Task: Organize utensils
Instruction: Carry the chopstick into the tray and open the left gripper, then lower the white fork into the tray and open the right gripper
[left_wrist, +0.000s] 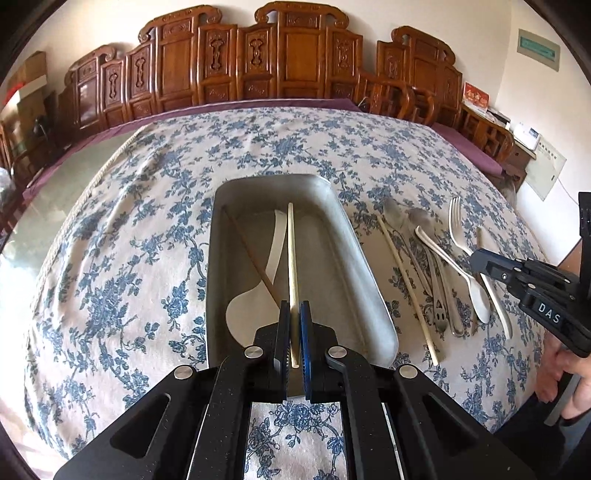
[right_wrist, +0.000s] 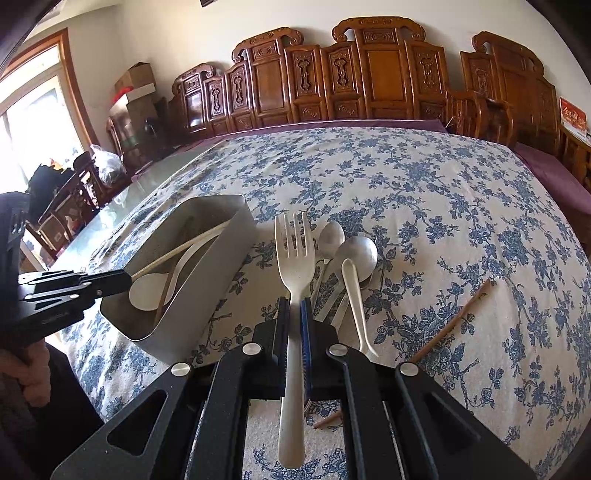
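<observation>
Left gripper (left_wrist: 294, 314) pinching pale chopstick (left_wrist: 291, 258) over tray (left_wrist: 365, 295); right gripper (right_wrist: 294, 314) clamped on fork (right_wrist: 293, 273). Best lowered flat beside white spoon (left_wrist: 255, 299) before release.

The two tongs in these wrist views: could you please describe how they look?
Both are matte black with speckled frames, triangular cut-outs and round silver pivot bolts. The left tongs and right tongs each carry ribbed pads, one black and one blue. White letters "DAS" mark the right tongs' side.

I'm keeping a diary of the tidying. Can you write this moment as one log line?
left gripper: shut on chopstick over tray | right gripper: shut on fork | spoons: on tablecloth
</observation>
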